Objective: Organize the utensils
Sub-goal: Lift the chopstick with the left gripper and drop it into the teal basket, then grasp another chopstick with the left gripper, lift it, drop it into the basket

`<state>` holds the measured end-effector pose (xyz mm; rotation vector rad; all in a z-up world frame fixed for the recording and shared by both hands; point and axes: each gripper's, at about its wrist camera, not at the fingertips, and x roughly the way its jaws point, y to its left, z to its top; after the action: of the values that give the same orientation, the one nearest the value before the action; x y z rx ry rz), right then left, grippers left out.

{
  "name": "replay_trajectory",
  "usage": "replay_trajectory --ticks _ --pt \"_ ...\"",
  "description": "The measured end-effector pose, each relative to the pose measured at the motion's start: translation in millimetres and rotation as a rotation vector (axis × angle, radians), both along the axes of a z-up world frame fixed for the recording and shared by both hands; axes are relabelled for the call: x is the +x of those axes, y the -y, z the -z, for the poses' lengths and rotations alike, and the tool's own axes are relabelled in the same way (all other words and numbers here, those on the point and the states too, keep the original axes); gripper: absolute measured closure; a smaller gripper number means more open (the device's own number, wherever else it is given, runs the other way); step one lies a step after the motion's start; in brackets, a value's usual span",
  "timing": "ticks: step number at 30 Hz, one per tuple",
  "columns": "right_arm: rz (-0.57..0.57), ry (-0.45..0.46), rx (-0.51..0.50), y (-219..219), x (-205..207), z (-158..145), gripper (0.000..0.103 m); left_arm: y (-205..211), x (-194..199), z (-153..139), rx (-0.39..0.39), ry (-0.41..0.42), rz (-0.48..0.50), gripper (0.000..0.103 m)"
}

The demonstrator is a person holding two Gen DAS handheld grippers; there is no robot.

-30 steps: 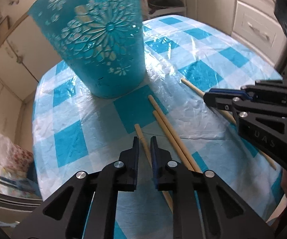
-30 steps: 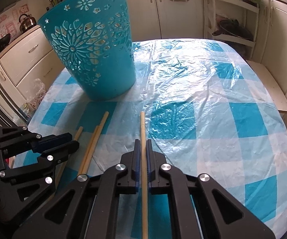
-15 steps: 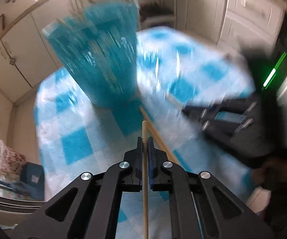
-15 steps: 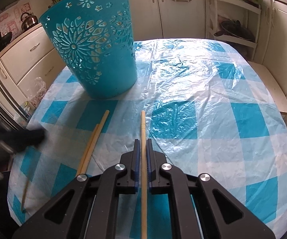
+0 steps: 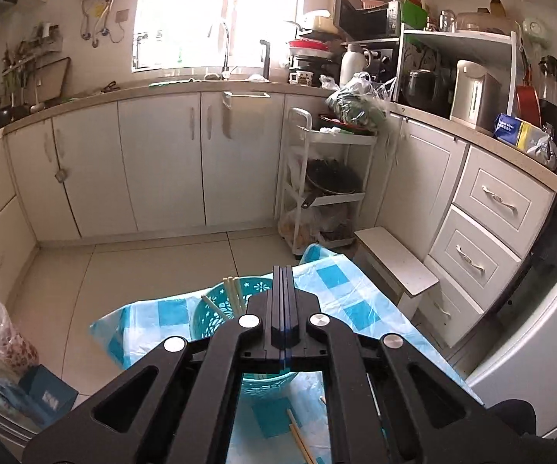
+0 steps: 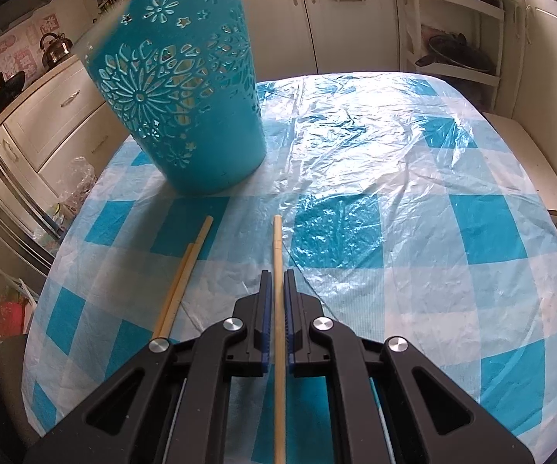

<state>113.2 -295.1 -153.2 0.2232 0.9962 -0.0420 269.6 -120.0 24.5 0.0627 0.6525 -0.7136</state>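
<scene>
My left gripper is shut and hangs high over the teal cut-out basket. No chopstick shows between its fingers. Several wooden chopsticks stand in the basket. My right gripper is low over the table, shut on a chopstick that points toward the basket. Two more chopsticks lie side by side on the blue-and-white checked tablecloth, left of the right gripper. They also show under the left gripper as the loose pair.
Clear plastic film covers the tablecloth. White cabinets, a shelf cart and a low stool ring the table. Bags sit on the floor at the left.
The left gripper shut on a chopstick on the table, then rose steeply to above the basket; that chopstick no longer shows in it. The right gripper kept still with its chopstick.
</scene>
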Motion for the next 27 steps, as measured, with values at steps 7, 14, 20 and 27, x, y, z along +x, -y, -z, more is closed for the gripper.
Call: replay_trajectory --ticks 7,14,20,27 --pt "0.001 -0.008 0.054 10.6 2.7 0.5 0.096 26.0 -31.6 111.0 0.253 -0.247 0.193 0.101" --pt "-0.013 -0.015 0.019 8.5 0.2 -0.8 0.096 38.4 -39.3 225.8 0.37 -0.431 0.032 0.094" --pt "-0.013 -0.015 0.019 7.4 0.0 -1.5 0.096 19.6 -37.7 214.5 0.357 -0.386 -0.014 0.084" --pt "-0.011 -0.015 0.018 6.3 -0.5 -2.1 0.096 -6.2 -22.1 202.4 0.4 -0.354 -0.028 0.066"
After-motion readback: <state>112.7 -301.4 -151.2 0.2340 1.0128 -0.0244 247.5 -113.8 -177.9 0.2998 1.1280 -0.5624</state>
